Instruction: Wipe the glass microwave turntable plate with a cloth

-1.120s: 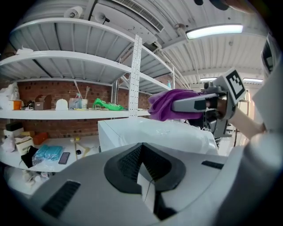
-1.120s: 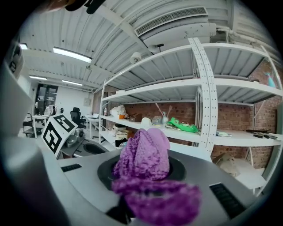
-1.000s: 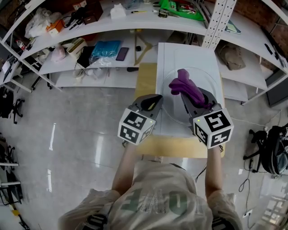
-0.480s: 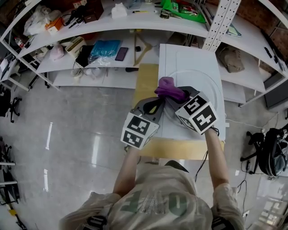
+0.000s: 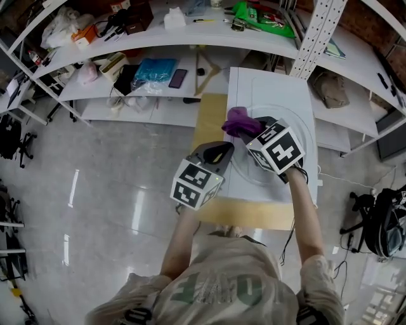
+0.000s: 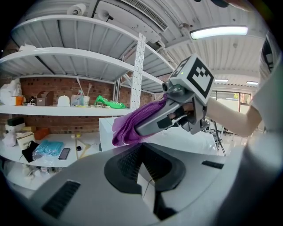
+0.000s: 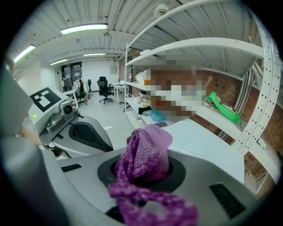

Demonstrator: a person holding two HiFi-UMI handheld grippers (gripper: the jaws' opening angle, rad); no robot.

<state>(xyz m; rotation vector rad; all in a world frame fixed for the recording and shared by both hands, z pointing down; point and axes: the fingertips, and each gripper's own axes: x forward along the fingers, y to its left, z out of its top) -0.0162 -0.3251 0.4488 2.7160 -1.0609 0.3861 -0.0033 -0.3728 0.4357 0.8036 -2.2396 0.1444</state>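
The clear glass turntable plate lies on a white table top. My right gripper is shut on a bunched purple cloth, which sits over the plate's far left part. In the right gripper view the cloth fills the jaws and a strand hangs in front. My left gripper sits at the plate's left rim, jaws closed with a pale sliver of the rim between them. The left gripper view shows the cloth just above its jaws.
A wooden board juts out under the white top. White shelves behind hold a blue bag, a phone and green packaging. A perforated post rises at the table's far right. A backpack rests on the floor.
My right gripper has swung from pointing away to pointing left, carrying the cloth left across the plate. The left gripper has barely moved.
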